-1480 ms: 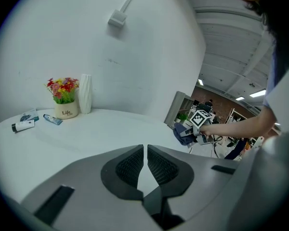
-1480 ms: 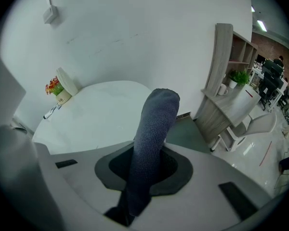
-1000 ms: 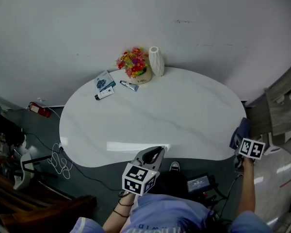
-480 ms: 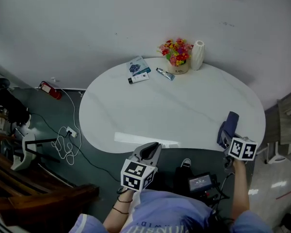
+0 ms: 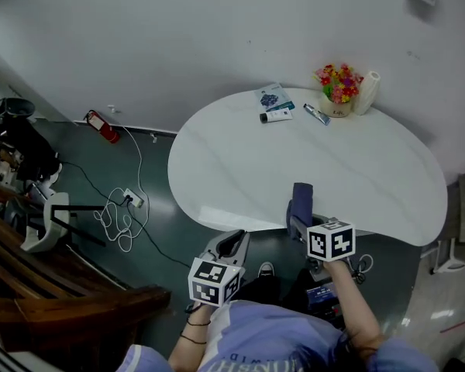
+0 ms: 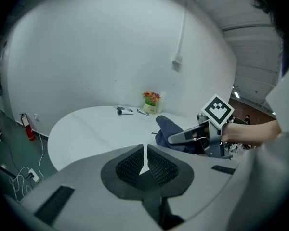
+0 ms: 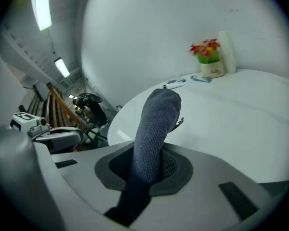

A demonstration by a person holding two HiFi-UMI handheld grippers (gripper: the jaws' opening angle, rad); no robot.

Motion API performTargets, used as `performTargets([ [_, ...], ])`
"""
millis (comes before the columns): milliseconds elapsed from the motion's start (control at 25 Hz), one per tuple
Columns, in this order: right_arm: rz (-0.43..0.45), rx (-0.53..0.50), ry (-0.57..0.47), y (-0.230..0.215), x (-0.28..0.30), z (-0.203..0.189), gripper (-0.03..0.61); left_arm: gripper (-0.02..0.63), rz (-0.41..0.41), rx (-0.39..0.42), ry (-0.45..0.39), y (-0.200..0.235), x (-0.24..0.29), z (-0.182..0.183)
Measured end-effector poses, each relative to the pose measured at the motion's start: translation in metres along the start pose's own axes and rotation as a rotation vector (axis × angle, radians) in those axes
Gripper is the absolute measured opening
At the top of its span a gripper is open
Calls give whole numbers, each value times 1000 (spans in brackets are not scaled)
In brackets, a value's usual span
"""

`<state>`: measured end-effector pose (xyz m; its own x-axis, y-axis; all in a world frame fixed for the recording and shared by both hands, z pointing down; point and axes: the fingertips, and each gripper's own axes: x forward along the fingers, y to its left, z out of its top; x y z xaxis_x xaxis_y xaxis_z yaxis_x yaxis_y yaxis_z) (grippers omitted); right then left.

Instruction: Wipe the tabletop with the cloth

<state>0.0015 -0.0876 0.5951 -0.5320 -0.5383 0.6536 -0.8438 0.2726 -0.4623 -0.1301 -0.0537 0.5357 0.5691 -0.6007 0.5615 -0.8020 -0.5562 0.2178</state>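
Two grippers are close to the near edge of the white table (image 5: 240,169). The left gripper (image 6: 145,159) is just off the table, with its jaws almost together and nothing between them. The right gripper (image 5: 298,223) pinches the blue cloth (image 7: 154,124), which sticks out over the table's near edge. Far back are flowers (image 5: 337,84) and a white vase (image 5: 366,91).

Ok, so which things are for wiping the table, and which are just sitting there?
For the job:
- cloth, pinched in the right gripper
- white tabletop

Just lying about:
- flower pot, white vase, small tube, white tube and blue packet, all near the table's far edge
- red extinguisher on the floor
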Motion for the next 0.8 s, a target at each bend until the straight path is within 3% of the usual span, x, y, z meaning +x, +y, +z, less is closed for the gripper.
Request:
performTargets([
  [240, 149, -160, 133, 118, 83, -29, 71, 20, 60, -59, -14, 43, -39, -22],
  [400, 185, -224, 211, 152, 115, -51, 71, 20, 82, -96, -29, 57, -55, -30],
  [560, 134, -248, 262, 138, 127, -59, 71, 20, 66, -101, -48, 57, -57, -30],
  [800, 33, -188, 276, 72, 109, -61, 71, 20, 15, -73, -39, 29, -39, -23],
])
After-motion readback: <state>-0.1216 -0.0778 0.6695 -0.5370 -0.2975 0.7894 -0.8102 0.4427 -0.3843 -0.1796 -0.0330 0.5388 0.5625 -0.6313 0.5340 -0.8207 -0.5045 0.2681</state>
